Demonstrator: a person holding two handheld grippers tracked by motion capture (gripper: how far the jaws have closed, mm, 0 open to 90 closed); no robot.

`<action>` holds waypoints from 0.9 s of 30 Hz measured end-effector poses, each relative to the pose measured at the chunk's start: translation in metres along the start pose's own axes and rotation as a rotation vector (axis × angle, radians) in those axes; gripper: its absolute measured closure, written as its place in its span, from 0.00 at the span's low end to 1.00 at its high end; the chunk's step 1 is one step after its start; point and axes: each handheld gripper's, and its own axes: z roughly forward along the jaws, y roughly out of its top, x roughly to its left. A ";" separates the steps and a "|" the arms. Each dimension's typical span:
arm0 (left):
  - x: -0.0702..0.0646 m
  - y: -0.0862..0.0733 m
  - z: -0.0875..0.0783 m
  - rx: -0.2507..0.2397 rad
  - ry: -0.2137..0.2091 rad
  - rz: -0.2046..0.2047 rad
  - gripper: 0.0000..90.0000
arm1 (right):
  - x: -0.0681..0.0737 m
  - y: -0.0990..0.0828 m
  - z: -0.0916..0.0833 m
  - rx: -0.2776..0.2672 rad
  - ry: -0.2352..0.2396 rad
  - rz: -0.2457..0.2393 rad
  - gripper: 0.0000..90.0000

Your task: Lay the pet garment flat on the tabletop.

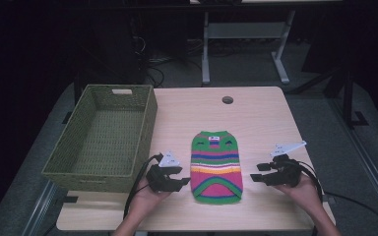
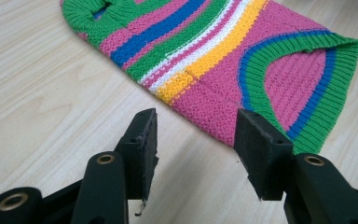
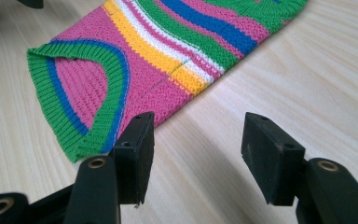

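Observation:
A small knitted striped sweater (image 1: pixel 216 167) in pink, green, blue, yellow and white lies flat on the wooden table (image 1: pixel 256 118), its green hem toward the front edge. My left gripper (image 1: pixel 186 180) rests just left of its lower edge, open, with bare table between its jaws. In the left gripper view the sweater (image 2: pixel 223 60) lies just beyond the pads (image 2: pixel 144 140). My right gripper (image 1: pixel 257 172) sits a little right of the sweater, open as well. In the right gripper view the sweater (image 3: pixel 158 56) lies ahead and to the left, apart from the gripper (image 3: pixel 198 154).
A green woven basket (image 1: pixel 106 140) stands on the left part of the table, close to my left hand. A round cable hole (image 1: pixel 227 100) sits near the far edge. Dark desk legs and cables lie beyond the table.

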 end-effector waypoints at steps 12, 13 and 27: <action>-0.002 -0.011 -0.008 -0.006 0.001 -0.025 0.45 | 0.001 -0.019 -0.007 -0.014 -0.010 0.019 0.42; -0.002 -0.012 -0.008 -0.006 0.000 -0.030 0.44 | 0.001 -0.020 -0.007 -0.015 -0.012 0.022 0.41; -0.009 -0.024 -0.014 -0.002 -0.021 -0.038 0.32 | 0.000 -0.038 -0.023 -0.050 -0.022 0.034 0.39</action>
